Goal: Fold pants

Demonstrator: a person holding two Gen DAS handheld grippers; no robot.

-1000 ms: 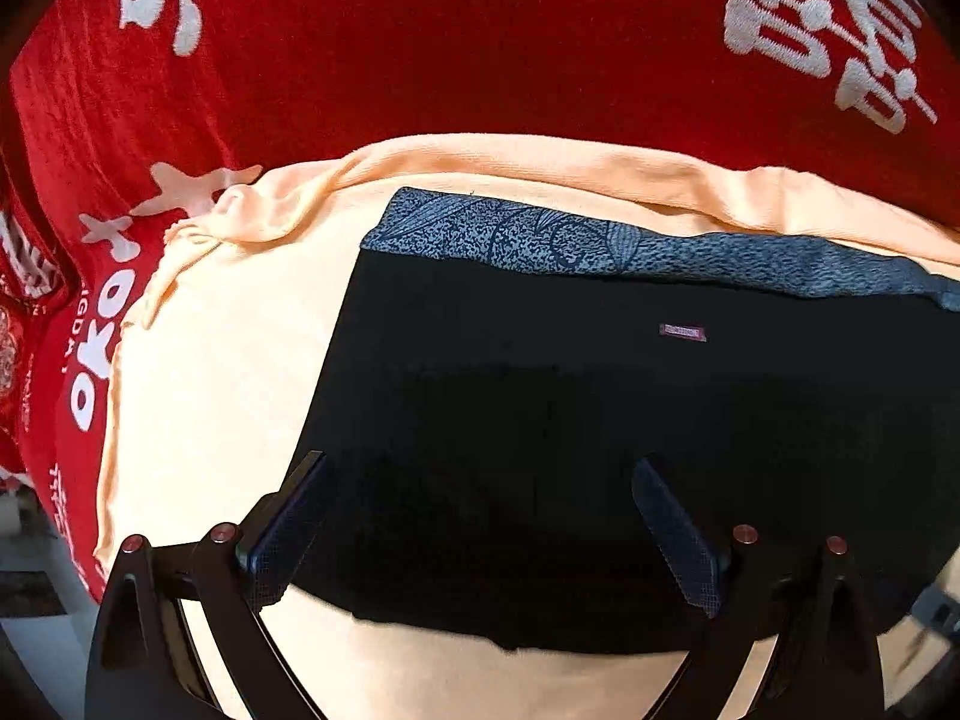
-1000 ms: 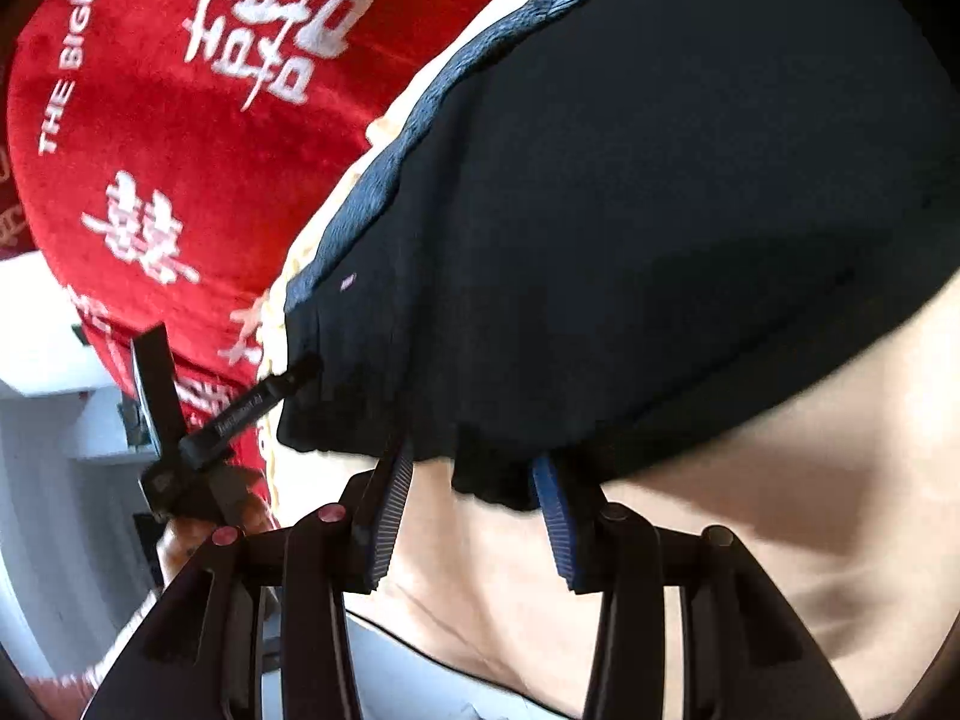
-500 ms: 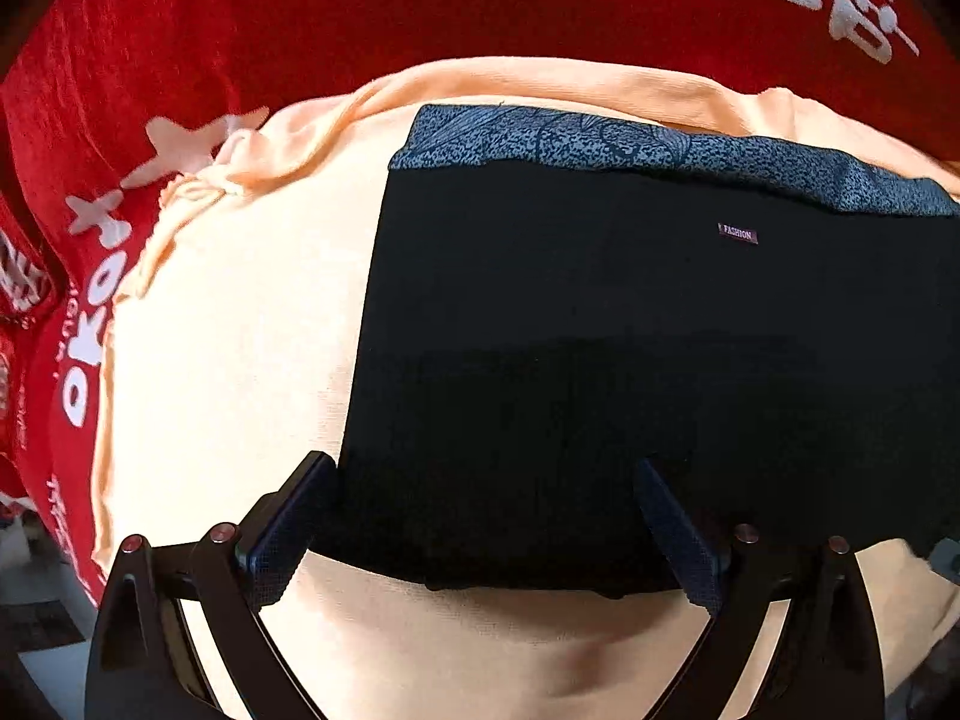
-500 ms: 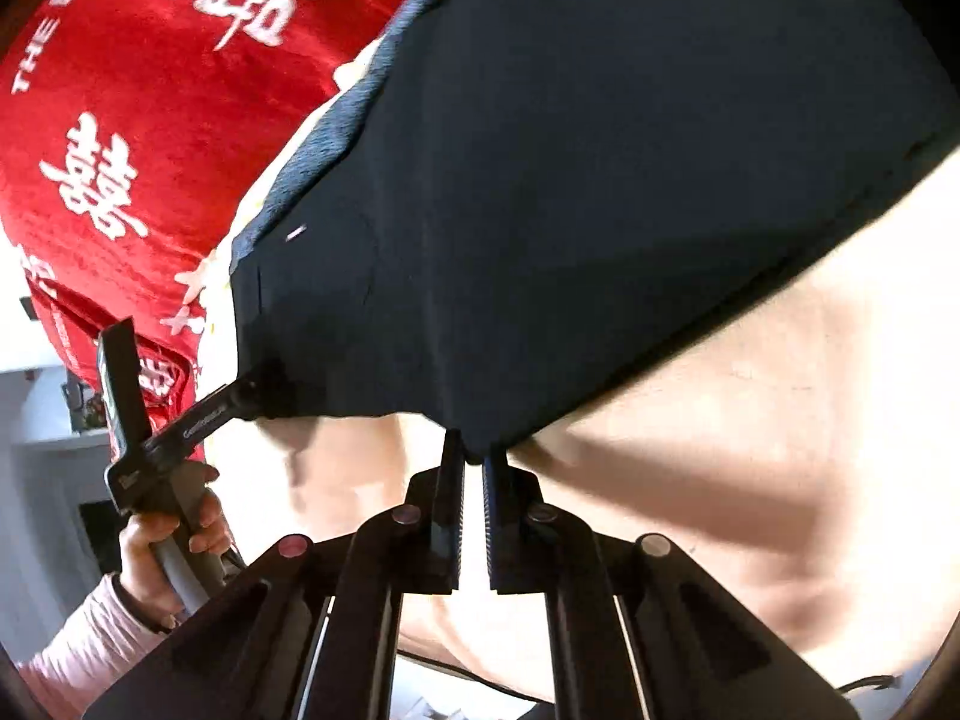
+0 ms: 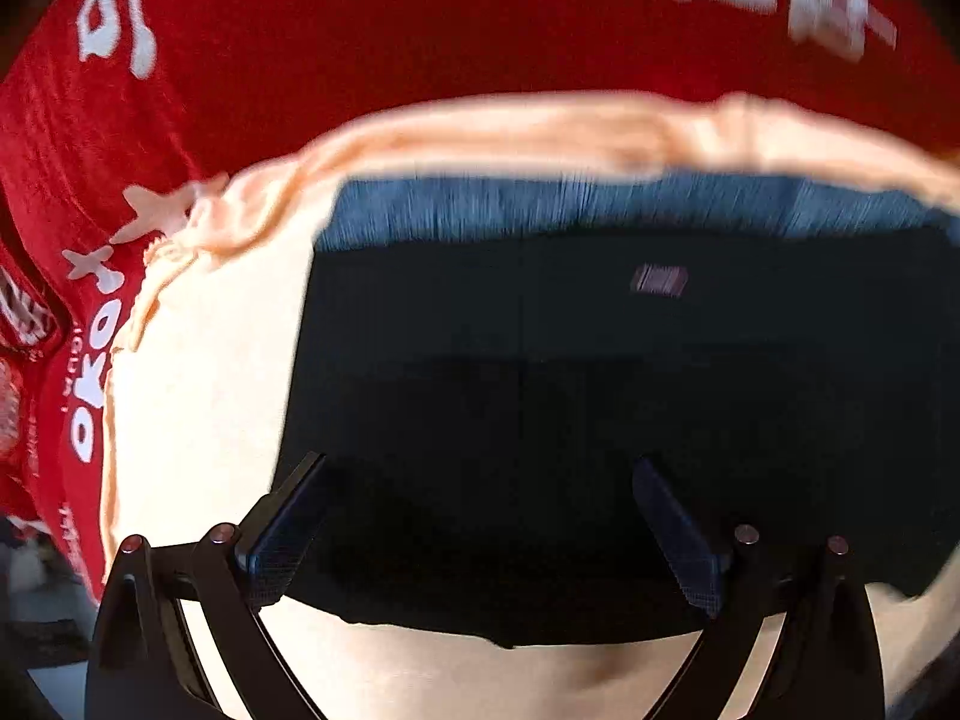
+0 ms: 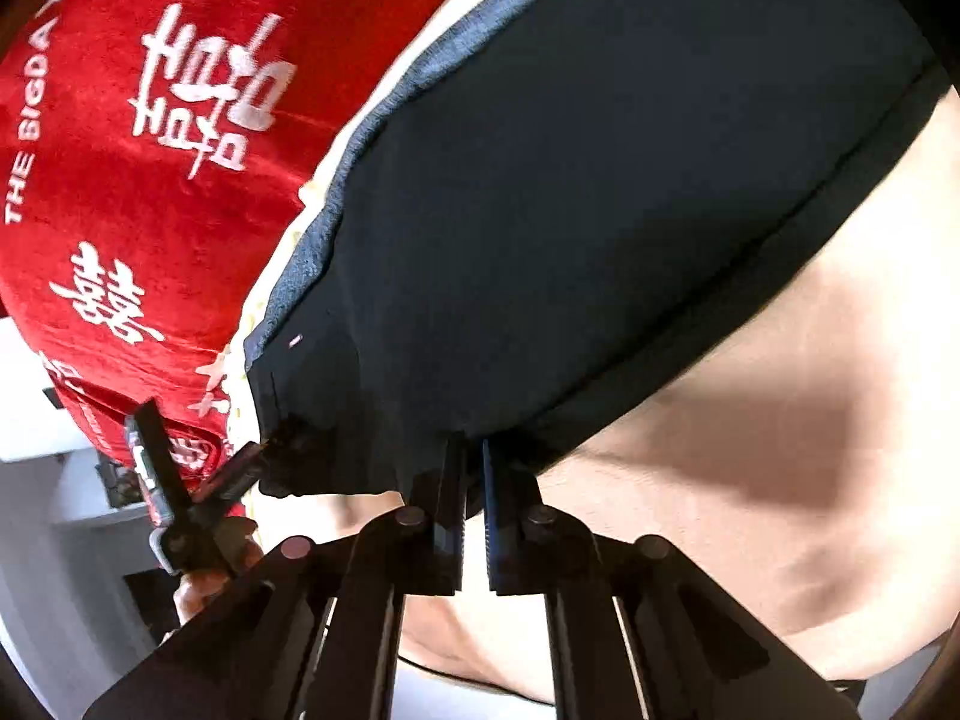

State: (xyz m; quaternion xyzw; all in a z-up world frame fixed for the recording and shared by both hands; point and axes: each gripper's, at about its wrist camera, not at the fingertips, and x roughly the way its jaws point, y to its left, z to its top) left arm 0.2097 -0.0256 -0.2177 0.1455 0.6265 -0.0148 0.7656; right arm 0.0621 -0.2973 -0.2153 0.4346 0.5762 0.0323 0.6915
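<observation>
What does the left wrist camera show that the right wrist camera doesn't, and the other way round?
Only the left wrist view: the left hand-held gripper seen along its own fingers, open wide over the near edge of the black pants.

Only the right wrist view: the right hand-held gripper shut on the pants' hem, and at lower left a hand gripping the other tool's handle.

Both: the black pants with their grey waistband, the peach cloth underneath, and the red blanket with white characters.

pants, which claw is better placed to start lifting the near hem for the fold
Right. The right claw is shut on the near hem of the black pants. The left claw stands open above the cloth, gripping nothing.
</observation>
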